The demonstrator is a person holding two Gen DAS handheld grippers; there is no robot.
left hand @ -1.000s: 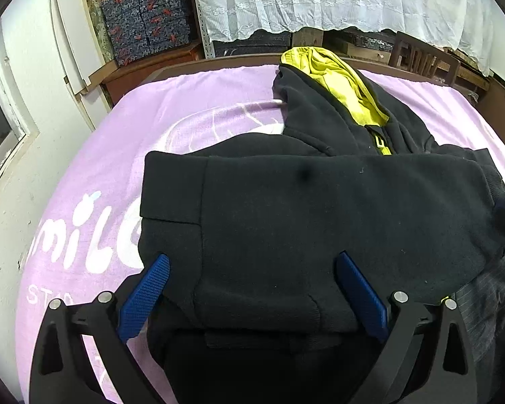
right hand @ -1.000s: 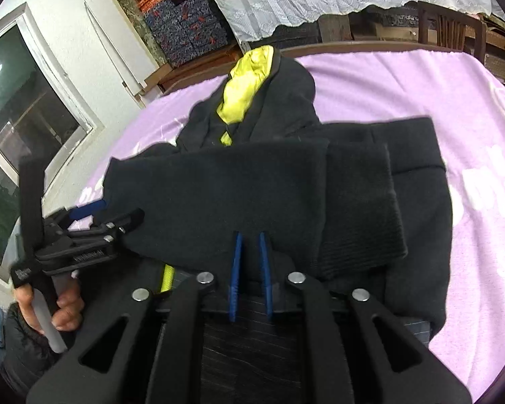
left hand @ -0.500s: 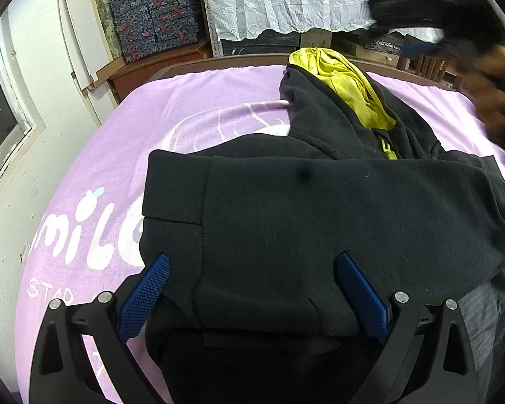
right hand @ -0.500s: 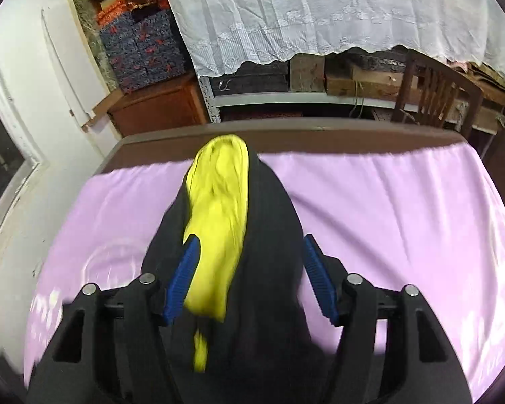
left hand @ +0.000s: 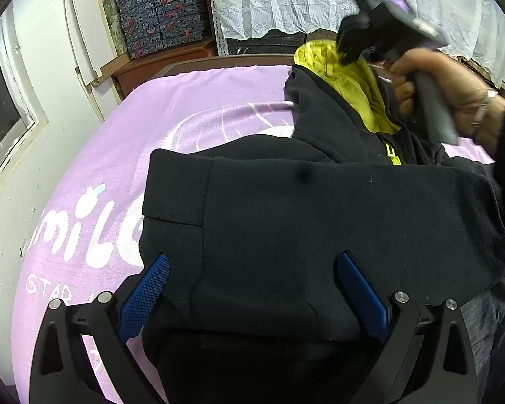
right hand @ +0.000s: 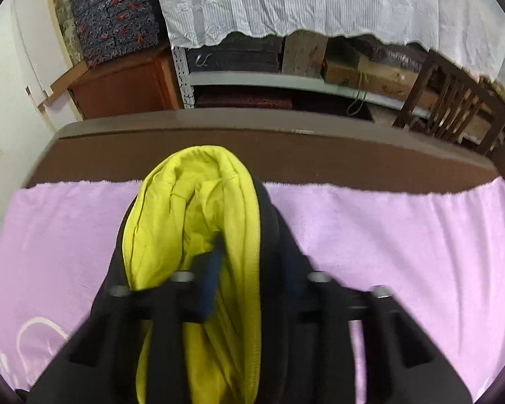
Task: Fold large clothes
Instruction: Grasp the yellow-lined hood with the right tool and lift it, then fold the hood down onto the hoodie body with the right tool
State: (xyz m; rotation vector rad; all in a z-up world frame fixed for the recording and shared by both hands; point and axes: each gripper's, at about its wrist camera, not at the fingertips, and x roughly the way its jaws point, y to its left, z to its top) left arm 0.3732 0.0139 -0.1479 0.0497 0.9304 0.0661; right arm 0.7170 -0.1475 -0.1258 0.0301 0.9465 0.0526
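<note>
A black hoodie (left hand: 320,229) with a yellow-lined hood (left hand: 346,80) lies on the lilac blanket (left hand: 202,107), its sleeves folded across the body. My left gripper (left hand: 252,286) hovers open over the hoodie's near hem, with nothing pinched between its blue pads (left hand: 144,289). At the far end, a hand holds my right gripper (left hand: 345,55) down on the hood. In the right wrist view the right gripper (right hand: 249,269) is closing, blurred, with the hood's rim (right hand: 245,208) between its fingers. One blue pad (right hand: 212,276) lies on the yellow lining; the other is hidden behind the black outer cloth.
The brown table edge (right hand: 286,155) runs just beyond the hood. Behind it stand a shelf under a white lace cloth (right hand: 286,6), patterned boxes (right hand: 114,13) and a wooden chair (right hand: 454,101). A white wall and a window frame (left hand: 13,101) are on the left.
My right gripper left the hoodie's near hem, swung to the far end, opened around the hood and has narrowed onto its rim. The left gripper stayed open in place.
</note>
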